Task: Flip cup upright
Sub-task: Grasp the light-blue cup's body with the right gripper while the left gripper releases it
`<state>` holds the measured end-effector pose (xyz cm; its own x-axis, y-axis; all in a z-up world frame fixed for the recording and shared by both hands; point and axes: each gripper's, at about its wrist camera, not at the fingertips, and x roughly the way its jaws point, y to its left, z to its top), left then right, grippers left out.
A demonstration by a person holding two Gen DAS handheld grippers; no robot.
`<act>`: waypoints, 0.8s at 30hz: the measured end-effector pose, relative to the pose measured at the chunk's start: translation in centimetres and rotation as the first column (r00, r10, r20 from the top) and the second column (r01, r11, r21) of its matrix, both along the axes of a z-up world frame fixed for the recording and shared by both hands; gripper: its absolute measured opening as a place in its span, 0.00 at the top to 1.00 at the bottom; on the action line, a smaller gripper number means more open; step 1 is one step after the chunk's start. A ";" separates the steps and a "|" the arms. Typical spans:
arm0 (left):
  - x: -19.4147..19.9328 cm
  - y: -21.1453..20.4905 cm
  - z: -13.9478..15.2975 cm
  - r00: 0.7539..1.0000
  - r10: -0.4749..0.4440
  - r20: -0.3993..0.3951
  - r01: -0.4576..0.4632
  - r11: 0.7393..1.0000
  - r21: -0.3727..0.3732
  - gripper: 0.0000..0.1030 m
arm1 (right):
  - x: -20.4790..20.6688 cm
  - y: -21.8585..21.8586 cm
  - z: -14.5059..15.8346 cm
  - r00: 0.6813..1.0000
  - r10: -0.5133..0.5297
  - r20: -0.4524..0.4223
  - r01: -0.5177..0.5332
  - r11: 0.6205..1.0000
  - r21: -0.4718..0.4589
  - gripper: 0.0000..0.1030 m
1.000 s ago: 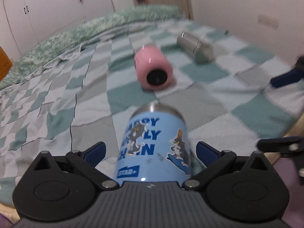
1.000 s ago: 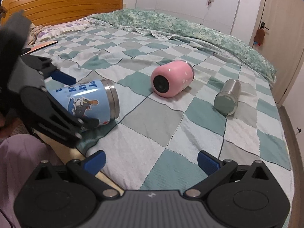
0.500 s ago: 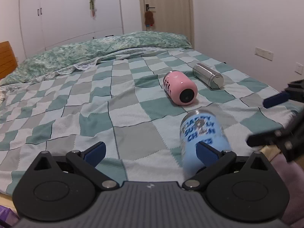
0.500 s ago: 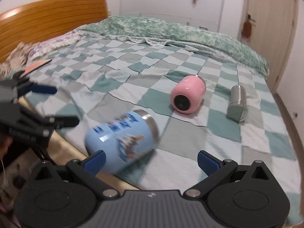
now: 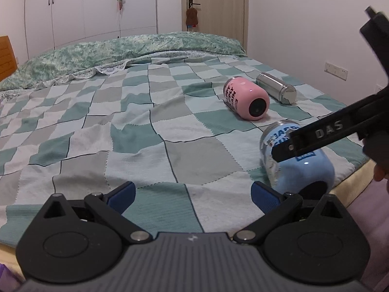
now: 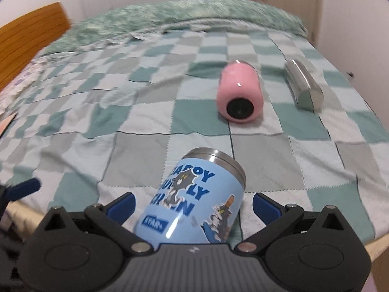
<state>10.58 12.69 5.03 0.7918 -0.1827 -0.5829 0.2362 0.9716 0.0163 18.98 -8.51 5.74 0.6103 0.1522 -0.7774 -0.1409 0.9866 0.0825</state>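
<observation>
A light blue metal cup [image 6: 192, 199] printed with cartoon cats and dark blue lettering lies on its side near the front edge of a bed covered in a green, grey and white checked quilt [image 5: 136, 146]. Its steel rim points away towards the far end of the bed, and its base faces the person. The right gripper [image 6: 193, 204] has its blue-tipped fingers spread wide on either side of the cup's body; there is a gap on each side, so it has hold of nothing. The left gripper [image 5: 192, 193] is also wide open and empty, over bare quilt, with the blue cup just beside its right finger. From the left wrist view, one black finger of the right gripper crosses in front of the cup. Farther back lie a pink rounded cup [image 5: 246, 98] on its side and, just beyond it, a brushed steel flask [image 5: 276, 91], also lying down. The step in hand looks like the approach for a grasp. The next move likely calls for closing the right fingers on the cup's body, then lifting and tipping it until the steel rim faces up.
</observation>
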 end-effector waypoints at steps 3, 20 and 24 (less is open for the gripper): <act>0.7 0.5 -0.5 1.000 0.001 -0.011 -0.001 1.000 -0.006 0.00 | 0.7 0.5 -1.0 0.999 -0.042 -0.028 0.041 0.999 -0.007 0.00; 1.6 1.3 -1.7 1.000 -0.006 -0.029 0.005 0.999 -0.039 0.00 | 1.8 2.9 -1.3 0.913 0.403 -0.065 -0.407 0.886 -0.220 0.10; 1.6 1.2 -1.6 1.000 -0.008 -0.024 0.007 0.999 -0.036 0.00 | 2.2 2.6 -1.2 0.933 0.354 -0.062 -0.360 0.915 -0.184 0.09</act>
